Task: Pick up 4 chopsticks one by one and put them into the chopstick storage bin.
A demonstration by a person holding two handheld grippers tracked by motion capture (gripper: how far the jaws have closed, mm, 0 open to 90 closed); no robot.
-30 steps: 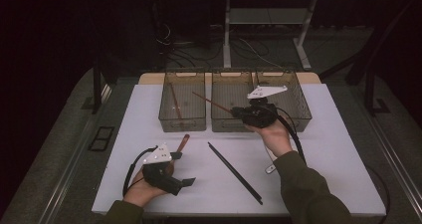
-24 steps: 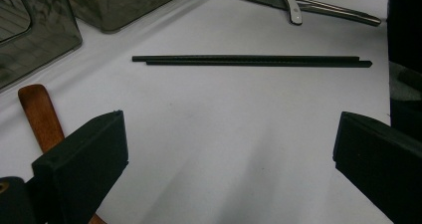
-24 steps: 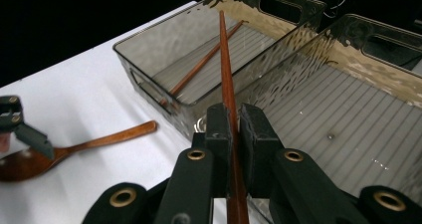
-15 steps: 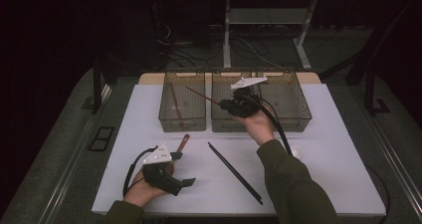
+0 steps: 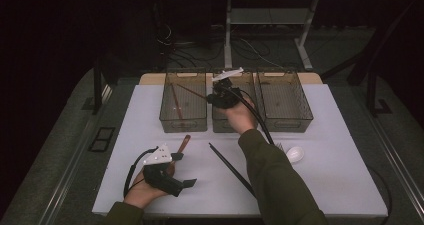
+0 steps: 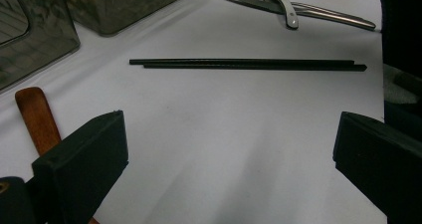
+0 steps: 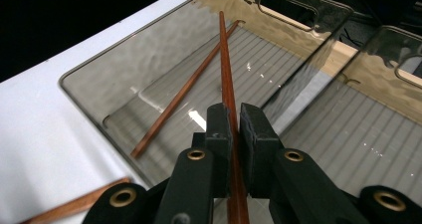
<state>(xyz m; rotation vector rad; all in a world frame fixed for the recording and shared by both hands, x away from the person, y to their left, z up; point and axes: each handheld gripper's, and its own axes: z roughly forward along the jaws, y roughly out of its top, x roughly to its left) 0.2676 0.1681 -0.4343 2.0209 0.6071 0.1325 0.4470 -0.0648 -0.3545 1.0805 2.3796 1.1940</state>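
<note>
Currently right gripper (image 7: 231, 122) clamped on a brown chopstick (image 7: 225, 59) over the left bin's rim (image 7: 164, 32), left gripper (image 6: 229, 154) wide open, empty — bare table (image 6: 224, 134) ahead, no legible markings.

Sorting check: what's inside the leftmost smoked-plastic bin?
In the leftmost smoked-plastic bin lies one reddish-brown wooden chopstick. The right gripper holds a second chopstick above it; its near end is hidden.

wooden spoon (image 6: 36, 117) cut off, behind jaw

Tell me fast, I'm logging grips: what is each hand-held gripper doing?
Left hand-held gripper: open, holding nothing.
Right hand-held gripper: closed on a brown chopstick.
</note>
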